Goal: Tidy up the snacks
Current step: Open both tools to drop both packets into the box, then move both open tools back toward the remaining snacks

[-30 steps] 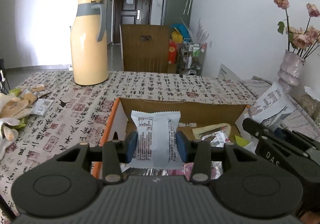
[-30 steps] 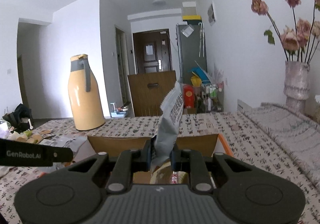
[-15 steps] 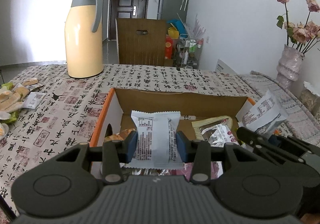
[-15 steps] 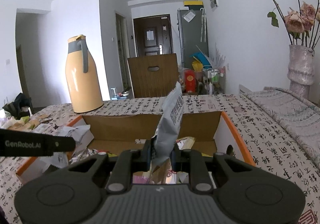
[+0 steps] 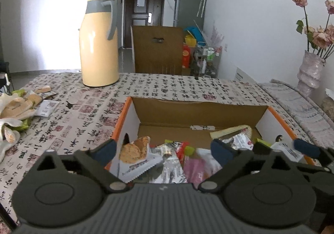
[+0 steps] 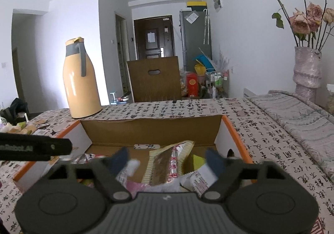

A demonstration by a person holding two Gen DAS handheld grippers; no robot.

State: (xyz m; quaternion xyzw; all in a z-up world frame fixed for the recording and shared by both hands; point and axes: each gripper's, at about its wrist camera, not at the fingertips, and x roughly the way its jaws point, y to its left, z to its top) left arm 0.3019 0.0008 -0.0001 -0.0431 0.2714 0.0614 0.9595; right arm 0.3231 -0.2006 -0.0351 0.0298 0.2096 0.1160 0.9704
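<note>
Both grippers hang over the near edge of an open cardboard box [image 5: 200, 112] with orange-edged white end walls, which stands on a surface [image 5: 167, 87] covered by a cloth printed with black characters. The left gripper [image 5: 165, 149] has its fingers [image 5: 105, 149] spread wide; they have just been opening, and nothing is pressed between them. Below that gap, inside the box, lies a white packet [image 5: 137, 163] with a zigzag edge and a picture of a golden pastry, resting against the box's left end wall. Beside it toward the box's middle lie a silver wrapper [image 5: 169, 150] and a pink packet [image 5: 194, 168].

The right gripper [image 6: 168, 159] also has its fingers [image 6: 215, 162] wide apart after just opening, with nothing clamped. In the box under them lie a white printed packet [image 6: 198, 180] near the right end wall and a striped yellow-and-silver packet [image 6: 167, 163] leaning toward the back wall. The left gripper's dark side crosses the right wrist view over the box's left end wall.

Left of the box, more snacks [image 5: 18, 106] lie loose on the cloth. Beyond the box's left corner stands a cream jug [image 5: 98, 46] with a grey handle, well apart from it. Far right of the box stands a vase [image 6: 306, 71] of dried roses.
</note>
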